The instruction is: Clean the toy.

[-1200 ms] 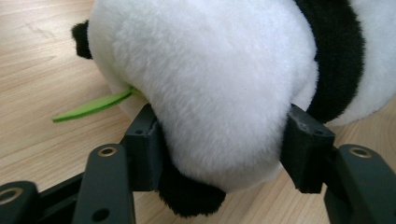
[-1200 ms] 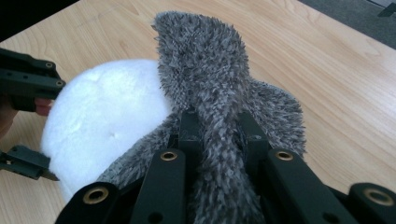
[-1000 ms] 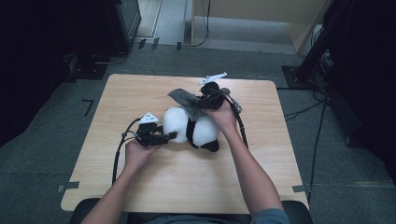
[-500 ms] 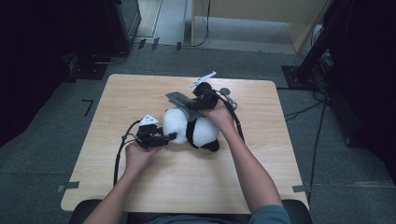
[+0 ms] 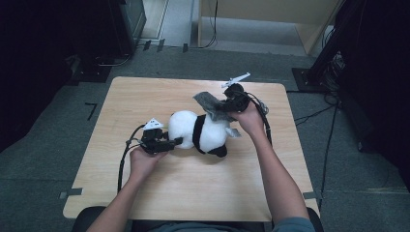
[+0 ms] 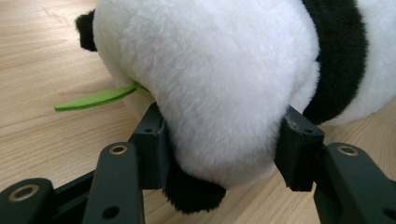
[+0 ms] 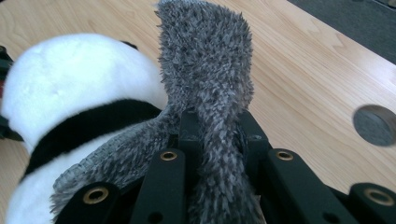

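Lying on its side near the middle of the smooth, pale wooden table (image 5: 145, 193) is a soft, fluffy black-and-white panda toy (image 5: 200, 133). Its fur is looking thick and puffy, with a black band going round its round white body. The left gripper (image 5: 174, 142) is squeezing the toy's plump white end, its black plastic fingers (image 6: 152, 140) pressing into the fluff on both sides. A thin, flat green felt leaf (image 6: 95, 98) is sticking out from under the toy. The right gripper (image 5: 220, 104) is pinching a shaggy grey cloth (image 7: 205, 79) tight between its fingers, just beside the panda's back. The cloth is standing up in a floppy, rounded flap.
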Motion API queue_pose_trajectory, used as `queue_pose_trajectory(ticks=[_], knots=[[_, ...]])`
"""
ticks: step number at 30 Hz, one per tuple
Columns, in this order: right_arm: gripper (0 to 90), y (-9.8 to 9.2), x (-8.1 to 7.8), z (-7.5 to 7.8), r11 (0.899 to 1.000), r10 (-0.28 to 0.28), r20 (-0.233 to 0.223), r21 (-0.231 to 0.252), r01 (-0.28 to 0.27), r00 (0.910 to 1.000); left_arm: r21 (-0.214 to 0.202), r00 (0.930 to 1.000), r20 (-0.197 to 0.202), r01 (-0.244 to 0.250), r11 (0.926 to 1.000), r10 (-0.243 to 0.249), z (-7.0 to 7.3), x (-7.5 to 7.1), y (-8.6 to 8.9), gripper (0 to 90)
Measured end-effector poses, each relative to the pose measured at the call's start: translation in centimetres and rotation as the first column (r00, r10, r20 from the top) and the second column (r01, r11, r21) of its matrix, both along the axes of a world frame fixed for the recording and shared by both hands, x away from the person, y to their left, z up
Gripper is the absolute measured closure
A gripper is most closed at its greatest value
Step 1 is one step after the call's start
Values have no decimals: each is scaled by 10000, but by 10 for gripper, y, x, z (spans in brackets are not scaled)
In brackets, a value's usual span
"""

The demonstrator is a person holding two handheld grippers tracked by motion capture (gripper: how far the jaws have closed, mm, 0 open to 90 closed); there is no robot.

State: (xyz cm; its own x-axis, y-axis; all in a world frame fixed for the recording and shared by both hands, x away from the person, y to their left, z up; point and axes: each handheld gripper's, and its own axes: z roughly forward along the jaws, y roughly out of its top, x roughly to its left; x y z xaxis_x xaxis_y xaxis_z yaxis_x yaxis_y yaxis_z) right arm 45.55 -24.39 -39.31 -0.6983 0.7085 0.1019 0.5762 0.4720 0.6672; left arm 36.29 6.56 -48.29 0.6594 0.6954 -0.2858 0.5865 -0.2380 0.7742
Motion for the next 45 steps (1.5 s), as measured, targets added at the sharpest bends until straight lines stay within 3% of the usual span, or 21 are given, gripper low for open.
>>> queue_pose_trajectory(ticks=[7, 15, 18, 23, 30, 34, 39, 45], knots=[[765, -21, -4, -1, 9988, -431, 7, -220, 431, 9991, -124, 10000, 29, 21, 9999, -21, -2, 0, 2, 440], [765, -23, -5, 11, 9975, -379, 227, 605, 364, 9990, -122, 10000, 32, 3, 9999, -2, 0, -1, 1, 432], [765, -13, -4, 20, 9950, -260, 466, 976, 213, 9986, -166, 10000, 6, -50, 9998, 51, 0, -2, 0, 431], [763, 21, 1, 28, 9948, 175, 645, 986, -238, 9978, -144, 9999, -30, -103, 9998, 103, 1, -3, -1, 429], [763, 70, 12, 24, 9931, 816, 535, 796, -857, 9952, -163, 9999, 12, -163, 9997, 163, 0, -4, -1, 427], [759, 92, 14, 13, 9917, 1074, 400, 667, -1099, 9934, -146, 9998, 41, -178, 9997, 179, 0, -5, -2, 427], [761, 103, 14, -3, 9916, 1236, 66, 379, -1237, 9923, -136, 9998, -22, -214, 9997, 213, -1, -4, -1, 423], [761, 88, 15, -7, 9949, 951, -170, 349, -945, 9953, -143, 9997, 1, -254, 9996, 255, -1, -4, -1, 423]])
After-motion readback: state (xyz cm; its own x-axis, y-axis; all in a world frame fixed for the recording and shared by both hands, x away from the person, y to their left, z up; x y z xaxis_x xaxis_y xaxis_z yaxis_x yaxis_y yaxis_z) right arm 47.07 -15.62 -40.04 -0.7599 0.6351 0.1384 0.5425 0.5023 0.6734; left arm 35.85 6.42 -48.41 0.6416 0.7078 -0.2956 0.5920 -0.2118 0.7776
